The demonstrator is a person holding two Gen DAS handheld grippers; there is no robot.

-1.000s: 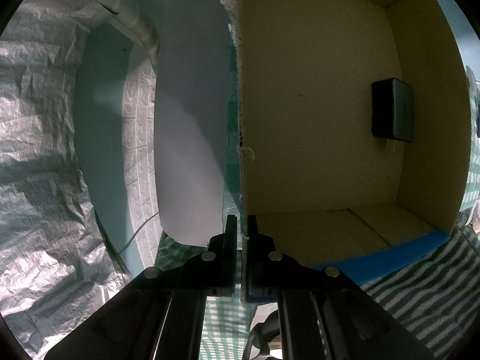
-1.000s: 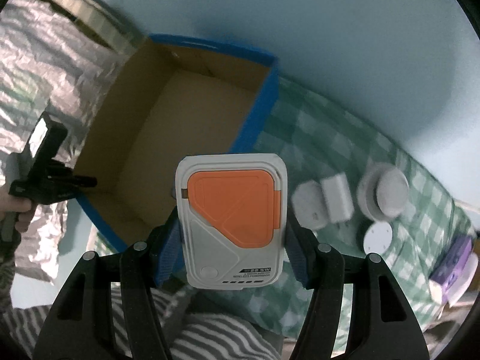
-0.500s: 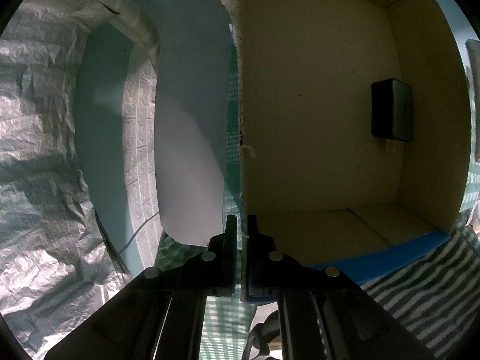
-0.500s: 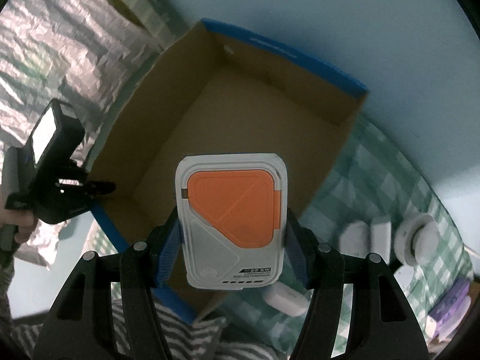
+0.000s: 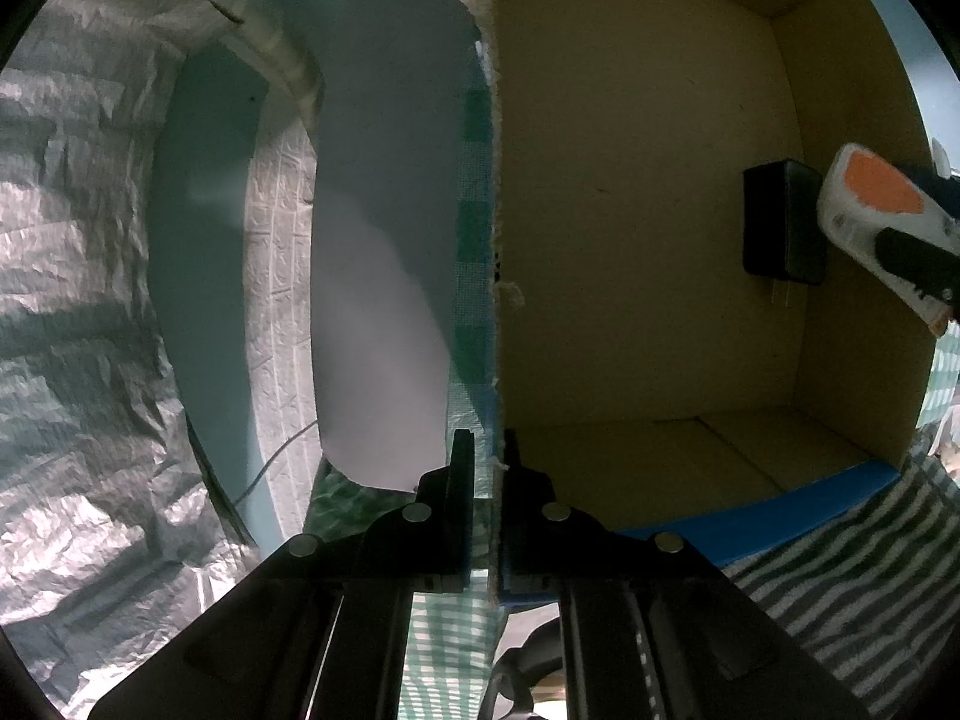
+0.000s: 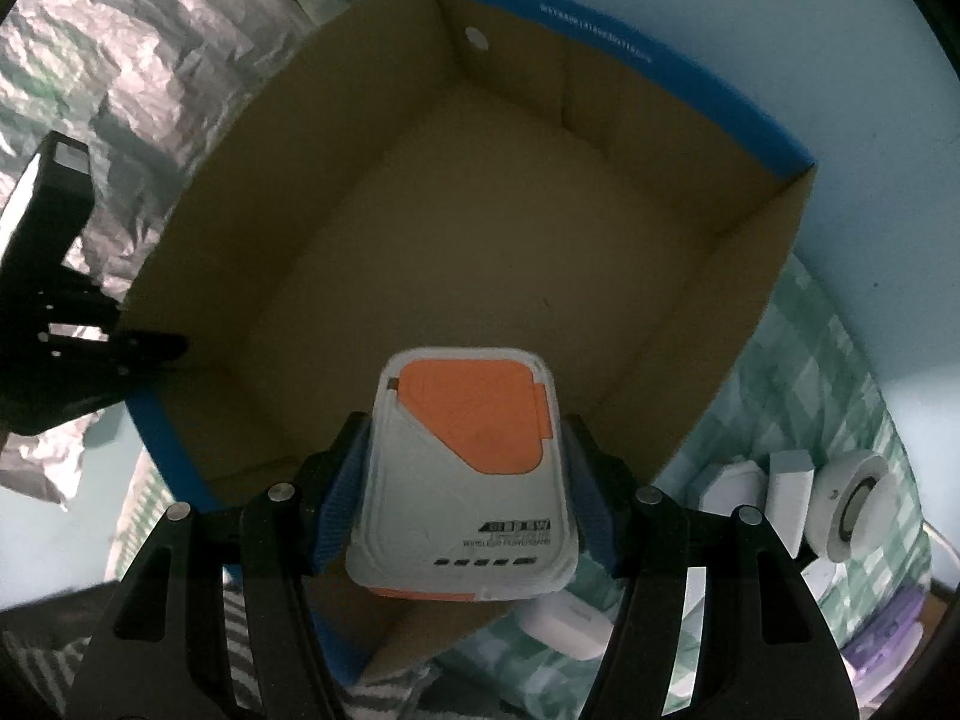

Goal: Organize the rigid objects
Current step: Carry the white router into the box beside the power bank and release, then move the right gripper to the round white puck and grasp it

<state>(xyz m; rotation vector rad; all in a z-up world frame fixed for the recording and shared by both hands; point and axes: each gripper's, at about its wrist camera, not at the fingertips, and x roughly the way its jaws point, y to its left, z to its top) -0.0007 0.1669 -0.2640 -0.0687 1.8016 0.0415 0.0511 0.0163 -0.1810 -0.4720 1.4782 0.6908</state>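
Right tongs point(image 6: 465, 480) pointing down, gripping power bank point(image 6: 468, 474) over box point(image 6: 600, 240)

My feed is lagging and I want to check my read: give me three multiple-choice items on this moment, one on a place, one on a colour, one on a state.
1. Where is the black adapter?
A. inside the cardboard box
B. on the checked cloth
C. in the left gripper

2. What colour is the panel on the white power bank?
A. green
B. orange
C. purple

3. What is the left gripper doing?
A. hanging open above the box
B. holding the power bank
C. clamped on the box wall

Answers: 1 A, it lies on the box floor by the far wall. 2 B, the right wrist view shows an orange panel. 3 C, its jaws pinch the torn wall edge.
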